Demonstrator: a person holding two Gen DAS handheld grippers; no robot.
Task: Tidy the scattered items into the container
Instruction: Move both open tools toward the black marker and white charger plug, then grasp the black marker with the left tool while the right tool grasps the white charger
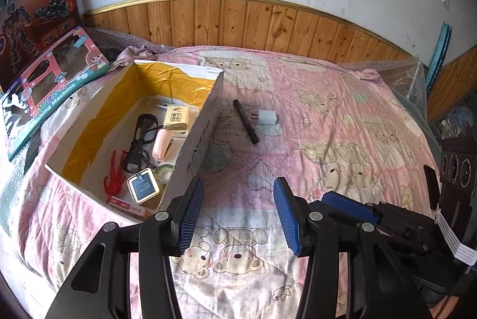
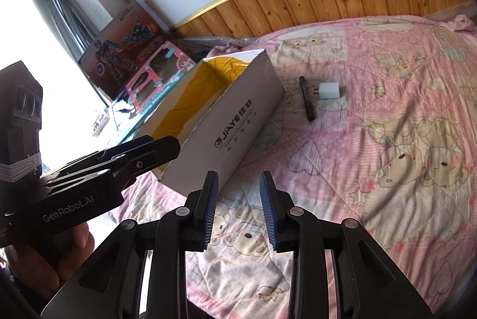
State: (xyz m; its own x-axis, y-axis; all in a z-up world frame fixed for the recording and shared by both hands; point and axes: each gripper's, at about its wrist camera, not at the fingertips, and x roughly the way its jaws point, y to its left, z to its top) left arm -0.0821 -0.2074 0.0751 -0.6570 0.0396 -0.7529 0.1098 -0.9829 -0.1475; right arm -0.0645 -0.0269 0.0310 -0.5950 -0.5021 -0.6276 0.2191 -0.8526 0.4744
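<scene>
A: Box on the bed's left side already holds glasses, stapler, tissues.

B: Left: black stick and white charger mid-bed. Left tongs, right tongs gape, empty.

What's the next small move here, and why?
Probably reach the right hand-held gripper, open and empty, toward the white plug-in charger: it and the black stick-shaped pen lie on the pink quilt outside the white cardboard box.
</scene>
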